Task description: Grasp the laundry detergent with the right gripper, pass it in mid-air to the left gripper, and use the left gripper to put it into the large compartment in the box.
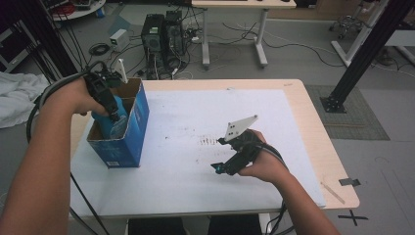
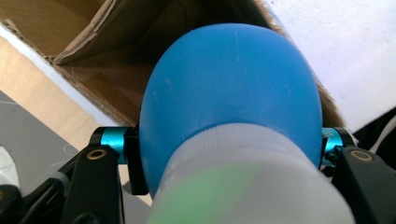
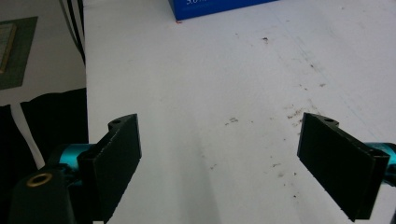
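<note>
L gripper: clamped on a blue bottle, jaws pressing both sides of it; pointing down into the box
bottle: blue rounded body w/ a pale frosted band near the jaws, greenish blur below that in the left gripper view; sits in the open top of the box, partly inside
box: blue cardboard, brown inside, flaps up, standing at the left edge of the mat
R gripper: jaws wide apart, nothing btwn them, just above the mat, well apart from the box
mat: white sheet over the wooden table, dark specks/smudges around the middle
writing: white print on the box bottom edge in the right gripper view, cut off, looks like "5.0…", can't read the rest; small label low on the box front in the high view, too small to read
</note>
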The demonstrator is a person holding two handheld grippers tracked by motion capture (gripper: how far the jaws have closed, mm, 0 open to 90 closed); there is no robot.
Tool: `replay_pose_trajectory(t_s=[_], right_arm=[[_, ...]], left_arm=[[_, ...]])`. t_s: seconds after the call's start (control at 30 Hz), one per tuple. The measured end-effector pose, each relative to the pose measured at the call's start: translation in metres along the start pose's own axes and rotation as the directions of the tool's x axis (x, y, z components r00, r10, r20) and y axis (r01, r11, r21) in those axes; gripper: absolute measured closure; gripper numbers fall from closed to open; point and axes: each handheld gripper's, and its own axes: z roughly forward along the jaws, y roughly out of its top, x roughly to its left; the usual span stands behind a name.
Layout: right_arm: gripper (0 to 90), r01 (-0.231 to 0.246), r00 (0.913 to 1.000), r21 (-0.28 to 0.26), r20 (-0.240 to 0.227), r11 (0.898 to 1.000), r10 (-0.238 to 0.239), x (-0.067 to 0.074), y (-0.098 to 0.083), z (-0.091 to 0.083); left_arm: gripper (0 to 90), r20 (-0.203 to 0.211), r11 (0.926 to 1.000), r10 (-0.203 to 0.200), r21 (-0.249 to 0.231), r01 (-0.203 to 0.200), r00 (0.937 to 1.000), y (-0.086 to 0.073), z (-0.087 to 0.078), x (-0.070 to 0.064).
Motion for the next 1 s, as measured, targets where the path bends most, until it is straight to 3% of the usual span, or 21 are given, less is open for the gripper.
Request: replay_pose_trajectory(t_s=[0.4,0.6,1.0], right_arm=[[12.8,0.0,1.0,0.012,-0.007,1.0,0.0,0.001,0.0,0.004],[12.8,-0.003,1.0,0.018,-0.005,1.0,0.003,0.0,-0.001,0.002],[12.8,-0.014,0.9999,0.053,-0.004,0.999,0.014,-0.002,-0.003,0.0]], left_arm=[[38.8,-0.012,0.9995,0.029,0.012,-0.029,0.9995,0.008,0.032,0.0],[38.8,-0.028,0.9992,0.032,0.023,-0.032,0.9991,0.009,0.038,0.002],[38.7,-0.017,0.9991,0.041,0.012,-0.041,0.999,0.008,0.05,0.005]])
